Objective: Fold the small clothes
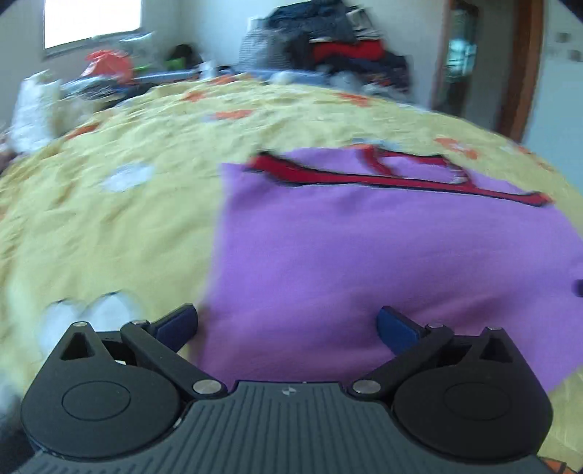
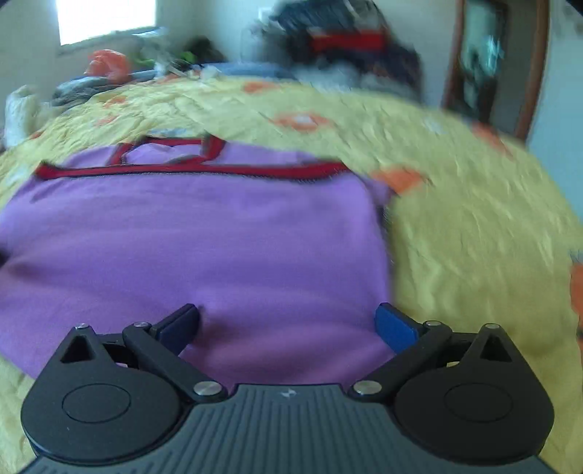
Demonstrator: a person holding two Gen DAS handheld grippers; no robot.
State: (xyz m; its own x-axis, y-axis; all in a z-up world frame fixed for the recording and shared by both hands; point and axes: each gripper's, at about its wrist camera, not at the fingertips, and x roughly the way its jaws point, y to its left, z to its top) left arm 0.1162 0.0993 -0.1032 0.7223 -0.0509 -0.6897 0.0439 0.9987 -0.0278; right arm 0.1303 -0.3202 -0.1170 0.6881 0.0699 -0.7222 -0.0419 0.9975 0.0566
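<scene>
The left gripper and the right gripper both have their fingers spread wide, grasping nothing, above the purple shirt lying flat on the yellow bedspread.

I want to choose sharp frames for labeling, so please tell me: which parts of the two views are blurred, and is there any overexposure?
Left wrist view: the left tool is sharp, the purple garment and yellow bedspread are motion-smeared, and the window is blown out white. Right wrist view: the right tool is sharp, the bedspread streaks strongly, and the clothes pile is blurred.
</scene>
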